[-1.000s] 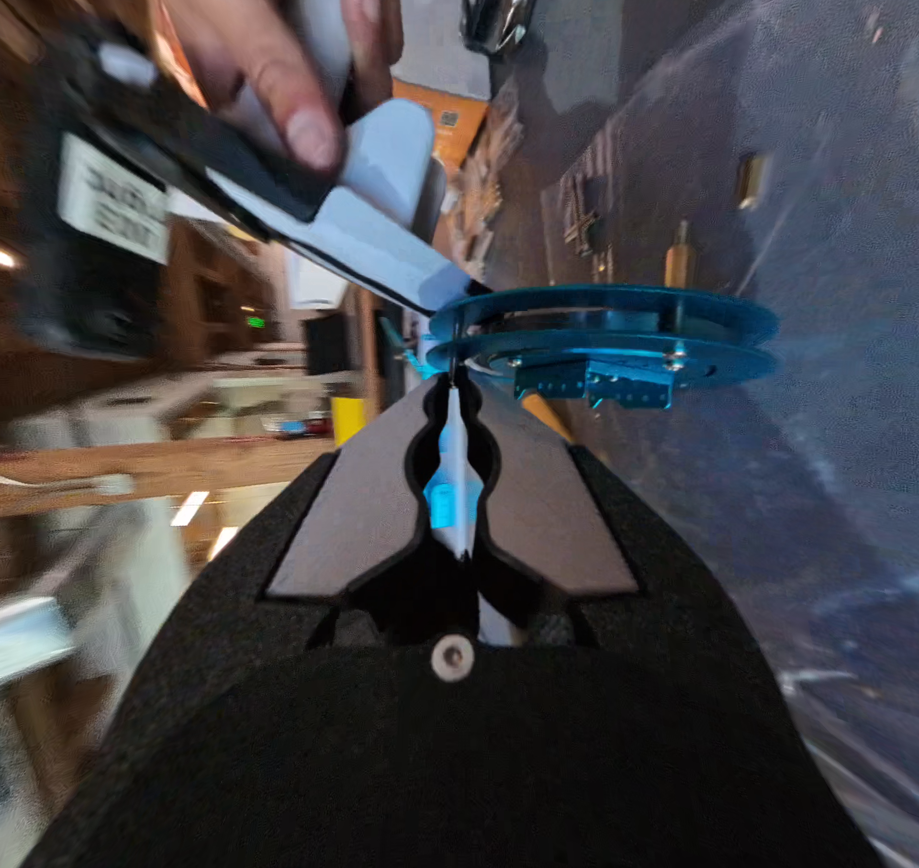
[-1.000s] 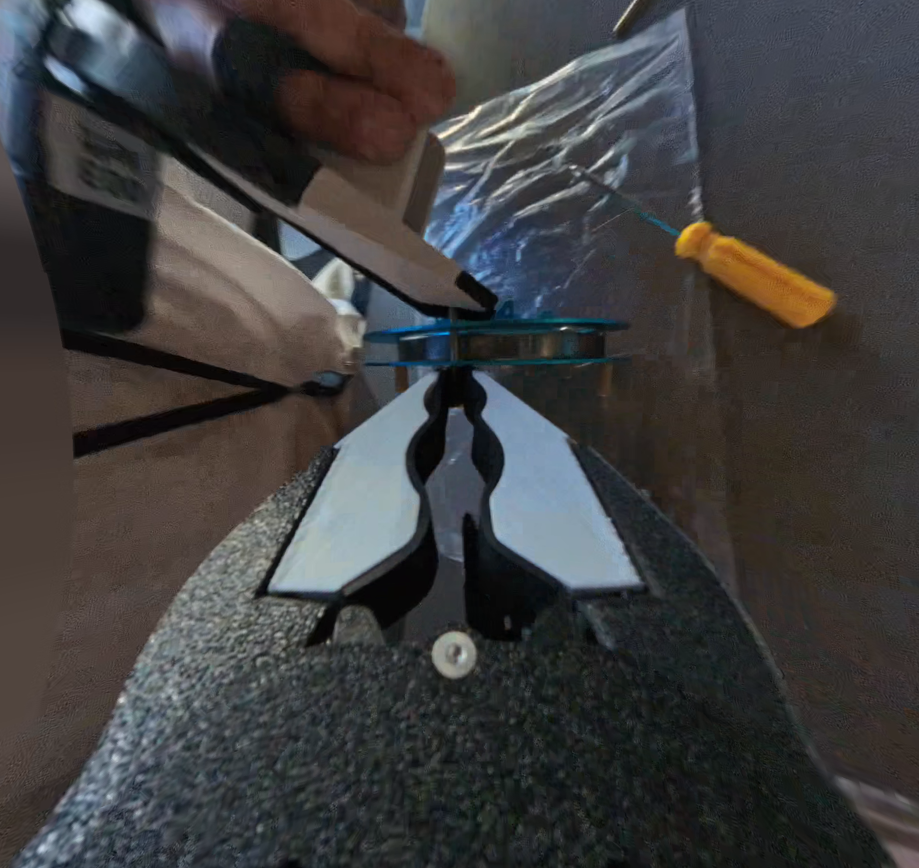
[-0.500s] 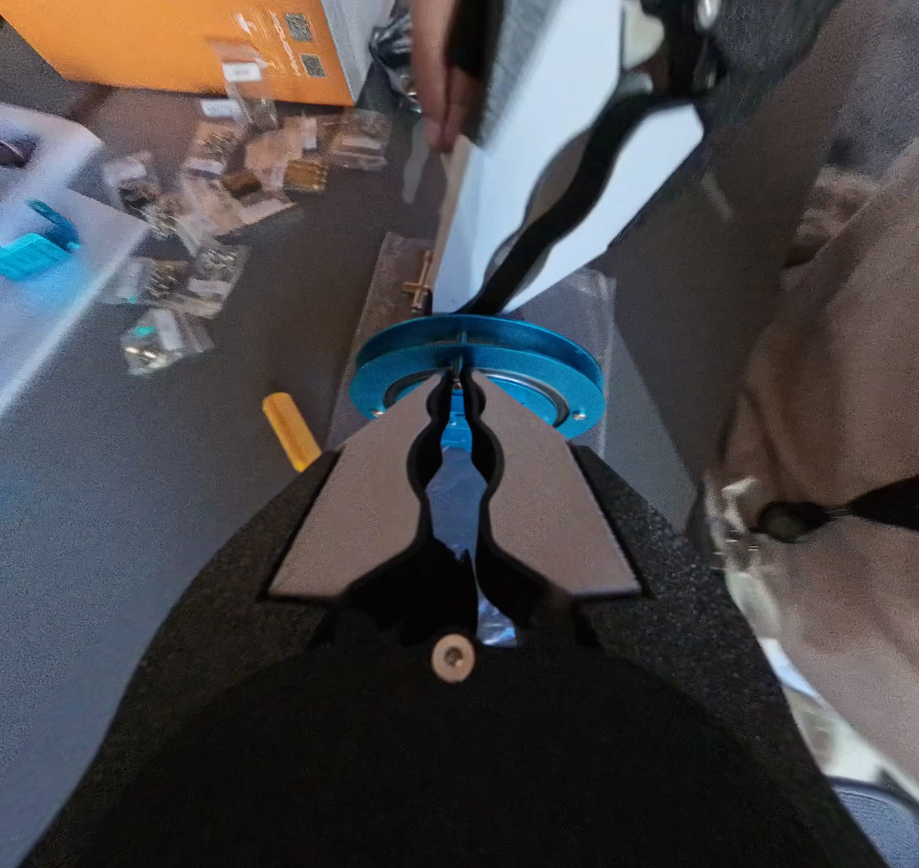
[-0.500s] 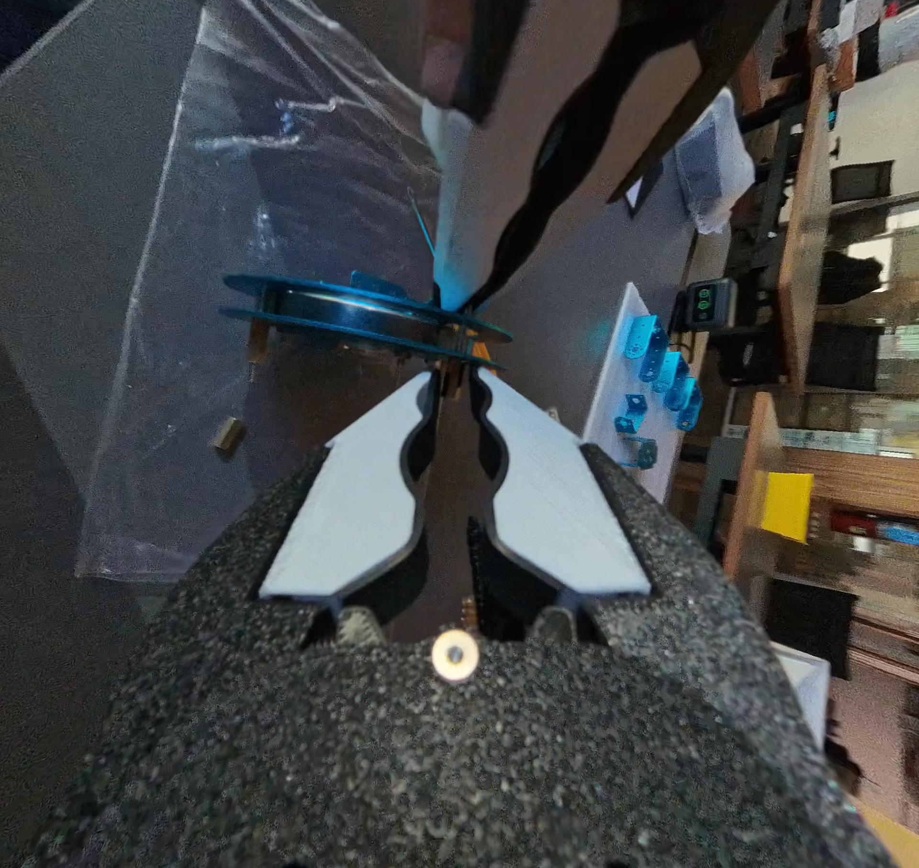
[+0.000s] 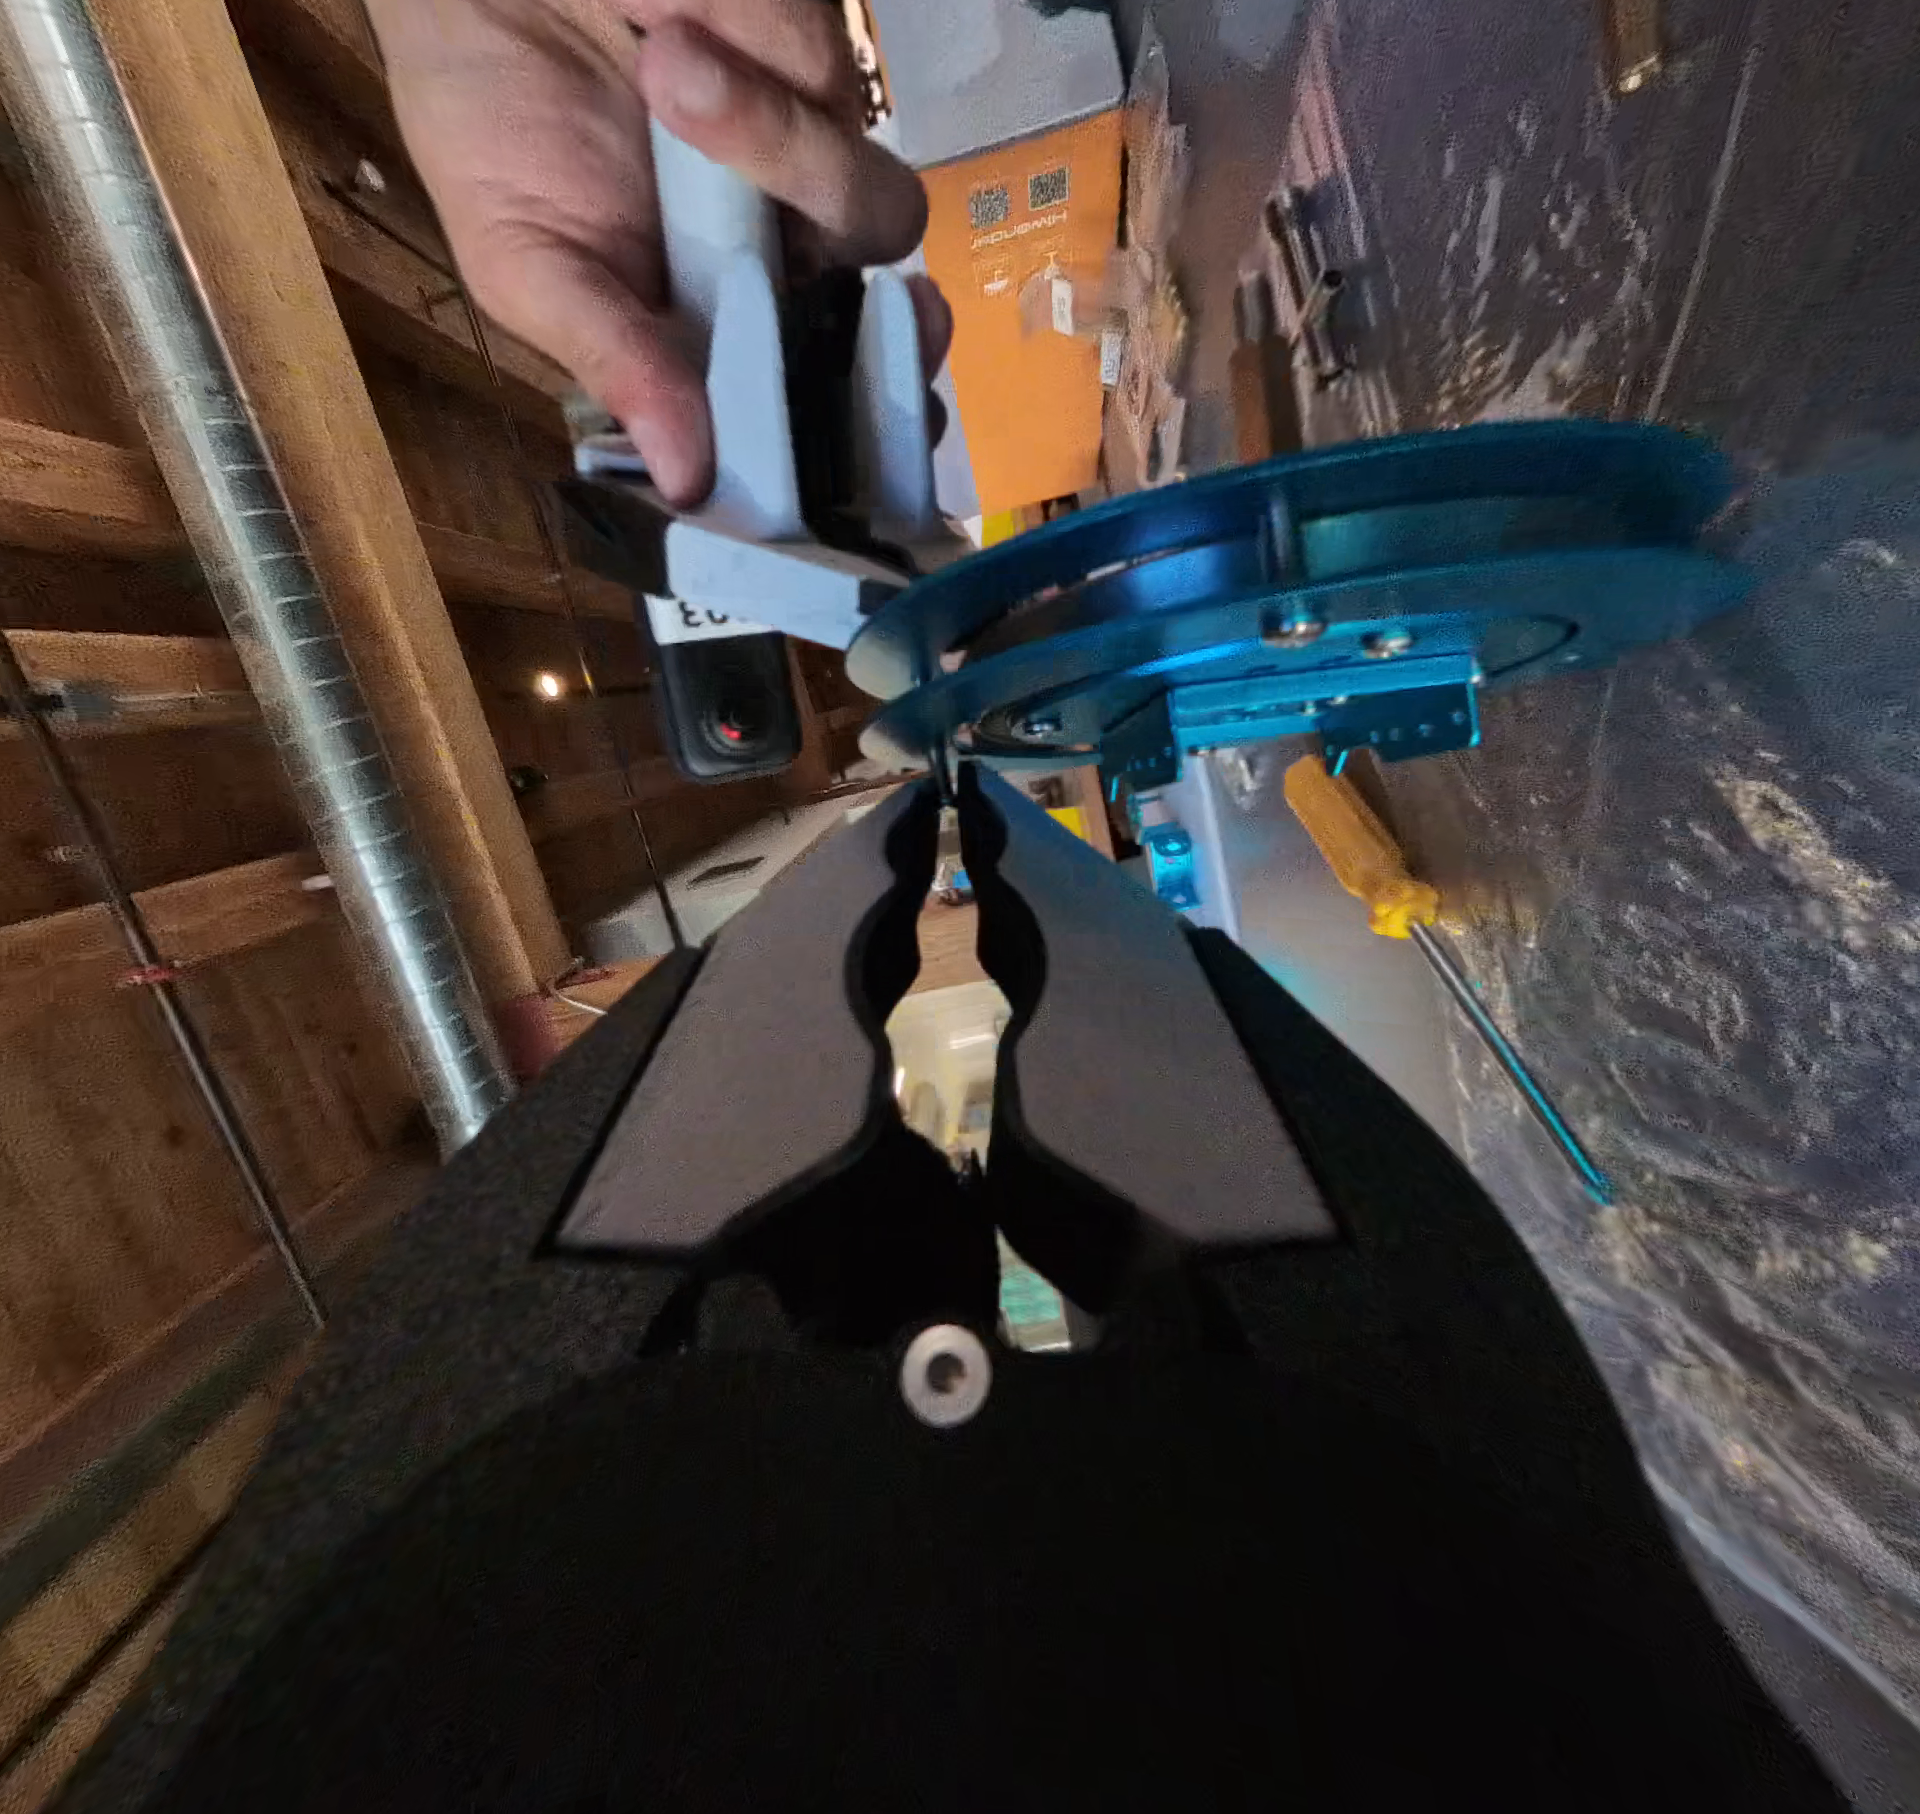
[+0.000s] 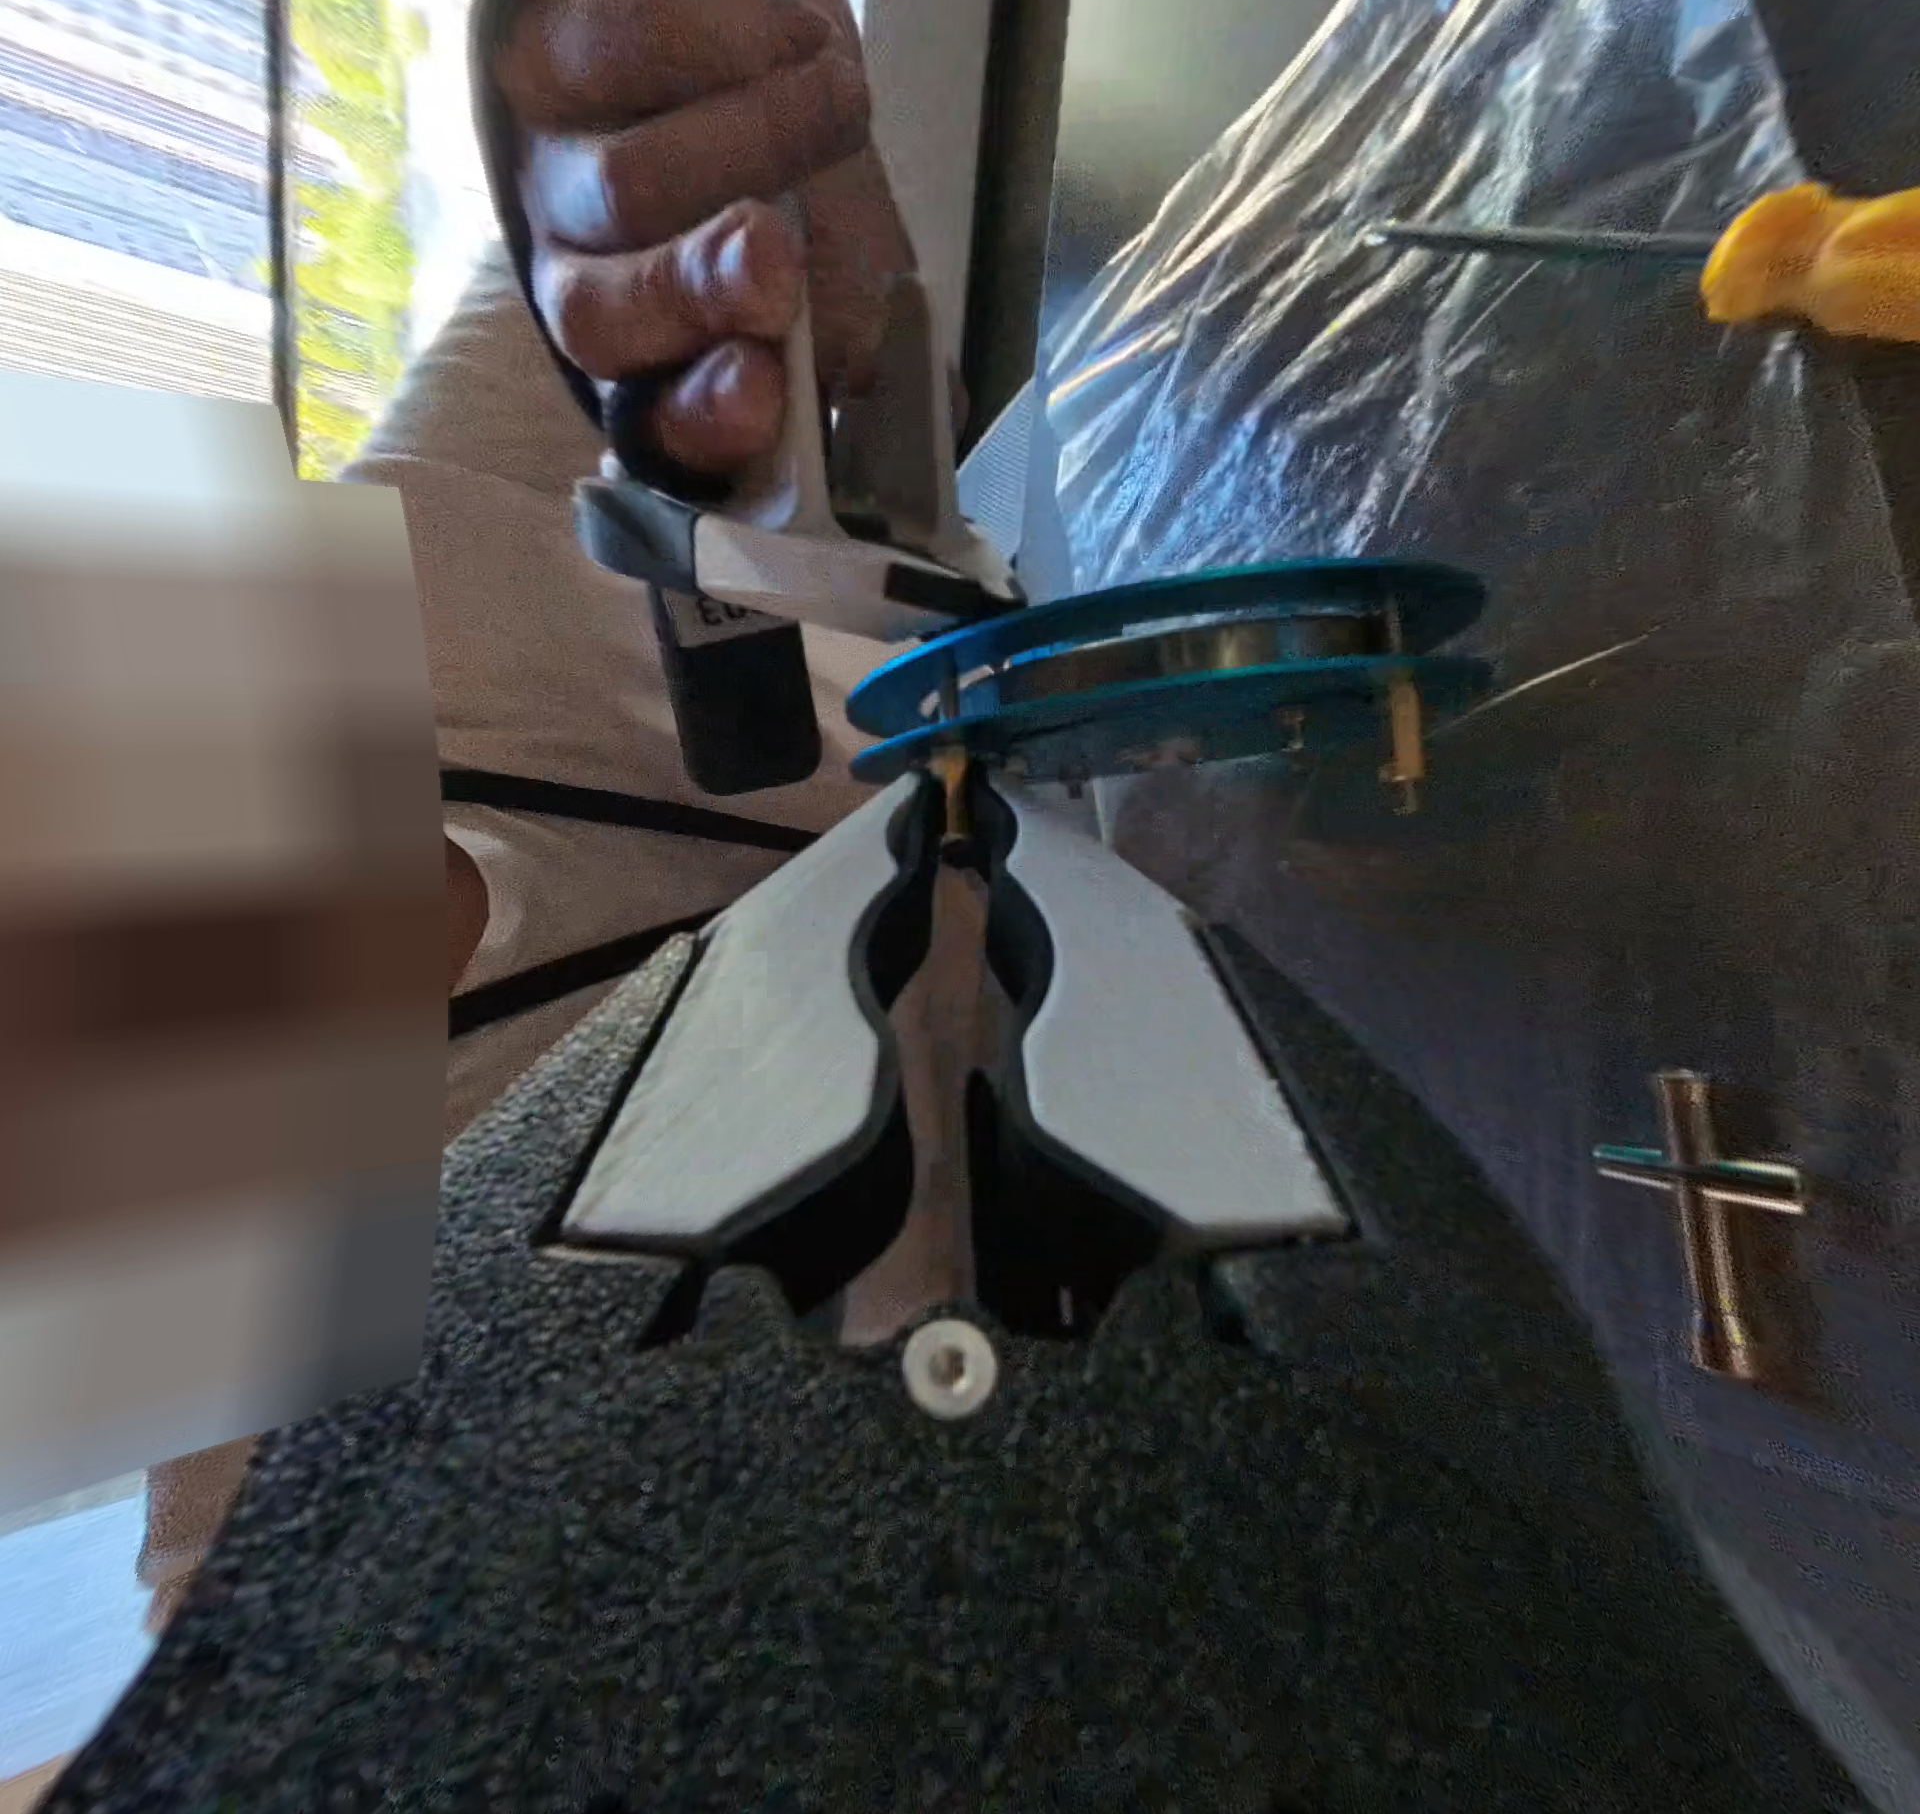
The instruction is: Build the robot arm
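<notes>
A blue disc assembly (image 5: 1351,559), two round plates joined by posts with a blue bracket (image 5: 1320,715) under it, is held in the air between both grippers. My left gripper (image 5: 951,777) is shut on a thin post at the lower plate's rim. My right gripper (image 6: 956,808) is shut on a brass standoff (image 6: 954,808) under the assembly's (image 6: 1195,611) rim. Each view shows the other gripper, held by a hand, pressed on the opposite plate edge: the right gripper (image 5: 883,601) and the left gripper (image 6: 966,590). A second standoff (image 6: 1403,736) sticks out farther along.
An orange-handled screwdriver (image 5: 1351,860) (image 6: 1829,258) lies on a crumpled clear plastic bag (image 5: 1714,933) (image 6: 1403,258) on the dark table. A cross-shaped metal wrench (image 6: 1704,1203), a loose brass standoff (image 5: 1631,8) and an orange box (image 5: 1023,330) are nearby. A metal duct (image 5: 239,517) runs along a wooden wall.
Both grippers have stayed shut on the blue disc assembly while turning it over in the air. The views have rolled from looking down on the table to seeing it sideways.
</notes>
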Available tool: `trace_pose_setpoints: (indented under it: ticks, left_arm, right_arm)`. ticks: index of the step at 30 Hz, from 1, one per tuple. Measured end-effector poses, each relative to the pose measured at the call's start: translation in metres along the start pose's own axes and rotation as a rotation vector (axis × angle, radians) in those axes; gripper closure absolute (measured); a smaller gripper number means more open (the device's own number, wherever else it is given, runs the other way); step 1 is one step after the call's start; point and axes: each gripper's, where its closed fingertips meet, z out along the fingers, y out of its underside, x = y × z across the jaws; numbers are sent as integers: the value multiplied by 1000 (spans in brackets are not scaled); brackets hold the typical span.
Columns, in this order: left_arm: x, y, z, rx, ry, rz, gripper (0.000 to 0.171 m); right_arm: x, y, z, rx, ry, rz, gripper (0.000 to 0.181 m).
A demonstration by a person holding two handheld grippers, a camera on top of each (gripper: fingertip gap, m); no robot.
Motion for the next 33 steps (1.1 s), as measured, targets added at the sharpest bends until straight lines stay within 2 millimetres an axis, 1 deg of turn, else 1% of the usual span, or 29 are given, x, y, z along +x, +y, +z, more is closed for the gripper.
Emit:
trace_pose_setpoints:
  ticks: [1, 2, 3, 5, 6, 7, 9, 11, 12, 14, 15, 16, 17, 18, 19, 20, 21, 22, 23, 24, 25, 26, 27, 29, 31, 33]
  left_arm:
    - [1, 2, 2, 3, 45, -92, 169]
    - [2, 2, 2, 19, 112, -221, 169]
    - [3, 2, 3, 30, 182, -352, 169]
    - [5, 1, 2, 47, 373, -642, 168]
    - [7, -1, 0, 60, 493, -797, 168]
    - [7, -3, -3, 77, 615, -946, 168]
    - [8, -10, -9, 111, 847, -1201, 168]
    - [7, -14, -13, 136, 1035, -1405, 168]
    - [6, -16, -14, 149, 1105, -1490, 168]
    - [6, -18, -14, 163, 1183, -1585, 168]
    - [5, -17, -13, 168, 1190, -1590, 169]
    - [6, -17, -12, 171, 1152, -1545, 169]
    - [7, -15, -11, 169, 1069, -1426, 169]
    - [9, -14, -9, 154, 942, -1237, 169]
    - [10, -10, -5, 123, 777, -1002, 169]
    - [9, -9, -3, 96, 593, -758, 169]
    - [8, -12, -3, 90, 441, -552, 170]
    - [8, -15, -5, 91, 308, -362, 171]
    - [10, -16, -5, 76, 219, -236, 171]
    - [11, -14, -5, 61, 176, -202, 170]
    - [11, -11, -3, 54, 171, -213, 170]
    - [12, -8, -1, 39, 186, -245, 171]
    - [11, -5, 1, 29, 205, -285, 170]
    - [10, -4, 3, 46, 290, -430, 170]
    - [5, -6, 3, 84, 426, -651, 168]
    - [1, -6, 3, 113, 545, -816, 169]
  right_arm:
    - [2, -3, -1, 12, 1, -10, 178]
    - [4, -4, -1, 8, 55, -74, 178]
    - [7, -4, -2, 2, 157, -182, 177]
    - [18, -10, -7, 0, 463, -473, 176]
    - [19, -14, -10, -4, 615, -611, 170]
    - [19, -17, -14, -7, 765, -741, 164]
    - [13, -21, -16, -23, 997, -984, 161]
    - [14, -21, -14, -83, 1184, -1160, 162]
    - [17, -19, -13, -122, 1251, -1230, 168]
    - [20, -21, -14, -172, 1363, -1333, 174]
    - [20, -21, -16, -188, 1389, -1347, 175]
    - [21, -22, -17, -189, 1374, -1294, 175]
    - [21, -20, -16, -167, 1282, -1186, 176]
    - [19, -17, -14, -129, 1134, -1045, 176]
    - [18, -18, -15, -71, 979, -882, 177]
    - [15, -16, -15, -29, 777, -675, 178]
    - [7, -8, -11, -19, 527, -421, 178]
    - [1, -5, -10, -7, 317, -235, 178]
    - [2, -3, -8, 2, 193, -116, 178]
    - [3, -3, -7, 16, 101, -38, 177]
    - [4, -6, -8, 31, 75, -25, 178]
    - [6, -9, -9, 42, 103, -61, 178]
    - [7, -12, -11, 47, 163, -136, 177]
    - [11, -13, -13, 31, 348, -367, 177]
    - [14, -16, -17, 27, 580, -593, 173]
    - [13, -17, -19, -3, 782, -830, 169]
